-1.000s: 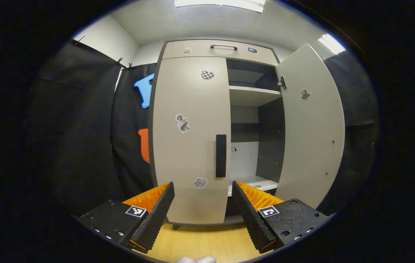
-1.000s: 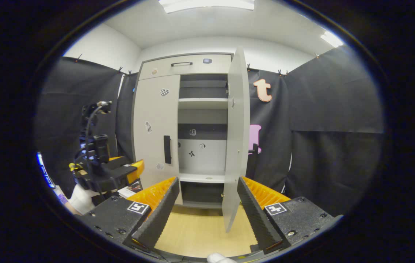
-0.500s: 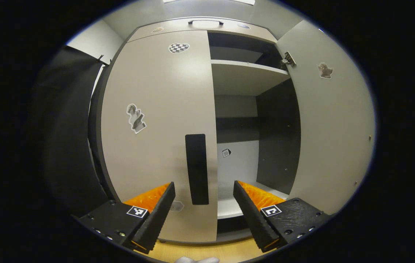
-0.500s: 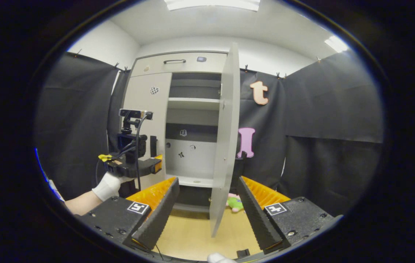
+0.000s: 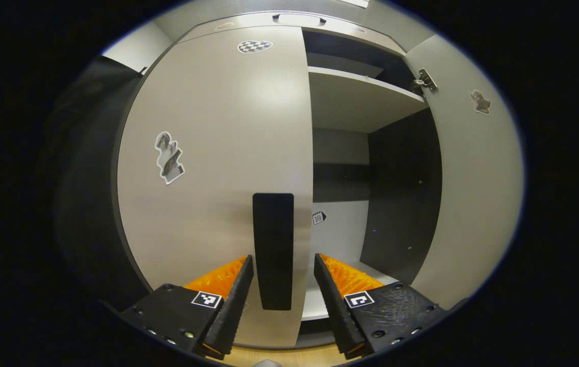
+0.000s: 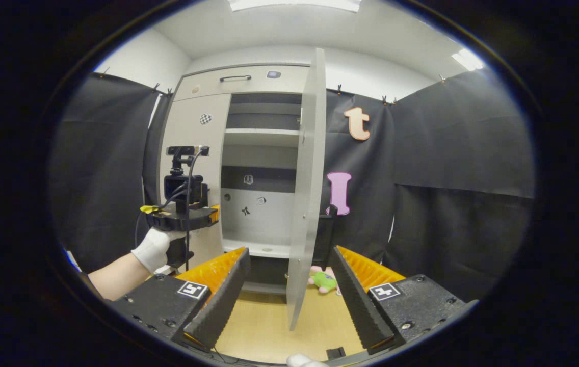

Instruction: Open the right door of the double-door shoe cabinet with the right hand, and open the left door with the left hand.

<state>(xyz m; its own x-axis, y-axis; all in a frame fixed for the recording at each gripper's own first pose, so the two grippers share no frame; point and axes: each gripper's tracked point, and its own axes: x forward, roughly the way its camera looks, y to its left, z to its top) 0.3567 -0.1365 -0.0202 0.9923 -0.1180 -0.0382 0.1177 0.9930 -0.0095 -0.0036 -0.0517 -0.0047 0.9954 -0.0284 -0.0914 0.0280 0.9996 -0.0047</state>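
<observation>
With the right door (image 6: 306, 204) already swung wide and the right tongs (image 6: 289, 290) parted and empty, close the open left tongs (image 5: 283, 298) squarely on the shut left door's (image 5: 218, 168) black handle (image 5: 273, 250) between them, then pull outward along the hinge arc.

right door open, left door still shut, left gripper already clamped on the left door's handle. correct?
Not quite. In the left gripper view the left gripper is open, its fingers on either side of the black handle with gaps, not clamped. The right door is open and the left door shut, as stated.

Green plush toy (image 6: 323, 281) on wooden floor (image 6: 264, 331) — black booth cloth (image 6: 452, 168) behind.
</observation>
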